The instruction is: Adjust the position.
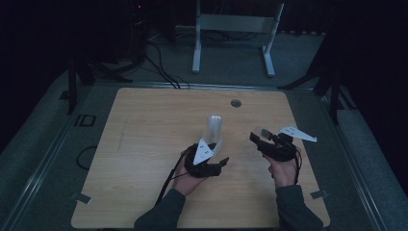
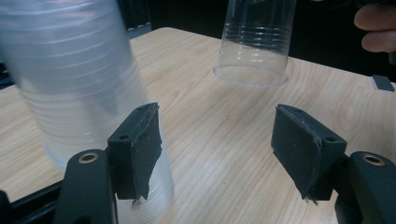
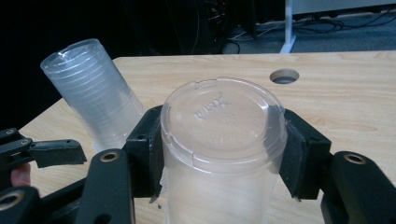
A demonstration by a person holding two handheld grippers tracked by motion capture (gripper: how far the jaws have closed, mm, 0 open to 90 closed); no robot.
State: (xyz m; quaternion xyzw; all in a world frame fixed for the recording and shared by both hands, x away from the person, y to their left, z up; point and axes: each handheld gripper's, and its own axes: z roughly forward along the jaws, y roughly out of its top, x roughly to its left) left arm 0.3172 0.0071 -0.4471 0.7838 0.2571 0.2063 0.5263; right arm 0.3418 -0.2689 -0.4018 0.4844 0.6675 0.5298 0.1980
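Note:
A tall stack of clear plastic cups [image 1: 214,129] stands upside down near the table's middle, leaning a little in the right gripper view [image 3: 93,93]. My left gripper [image 1: 219,166] sits just in front of it. In the left gripper view its jaws [image 2: 217,135] stand apart with bare wood between them, and the stack [image 2: 70,84] lies outside the left pad. My right gripper [image 3: 222,140] is shut on a single clear cup [image 3: 223,116], held base up. That cup [image 2: 252,42] hangs mouth down just above the wood, to the right of the stack [image 1: 263,131].
The wooden table [image 1: 144,125] has a round hole [image 1: 235,103] near its far edge. A white metal frame [image 1: 233,24] and cables lie on the floor beyond. Grey tabs sit at the front corners [image 1: 320,194].

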